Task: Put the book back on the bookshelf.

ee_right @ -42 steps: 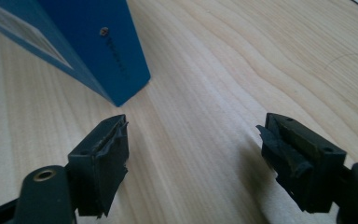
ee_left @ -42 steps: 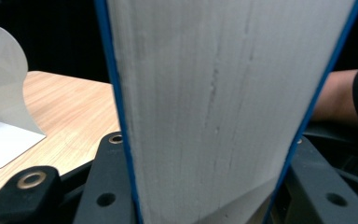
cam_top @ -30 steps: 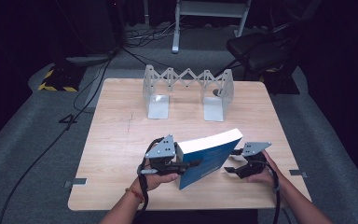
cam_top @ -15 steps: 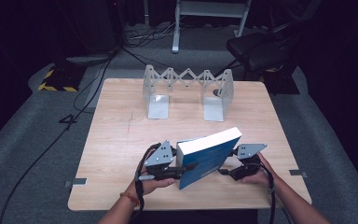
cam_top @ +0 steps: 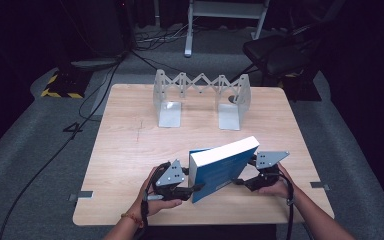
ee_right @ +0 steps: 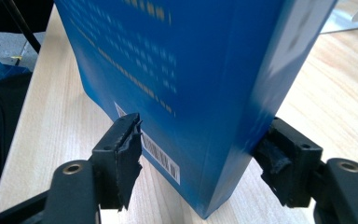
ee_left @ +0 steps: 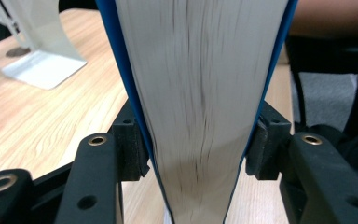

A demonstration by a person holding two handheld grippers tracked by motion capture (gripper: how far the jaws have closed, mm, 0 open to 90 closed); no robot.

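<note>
High view: left gripper (cam_top: 196, 188) has just been widening, pads at the blue book's (cam_top: 223, 167) covers, page edge between them. Right gripper (cam_top: 240, 181) has just been narrowing, one pad off the back cover. Book stands tilted near table's (cam_top: 130, 150) six-o'clock edge; bare wood toward twelve, before the bookend rack (cam_top: 200, 95).

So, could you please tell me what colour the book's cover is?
Blue; the book shows it best in the right gripper view.
</note>
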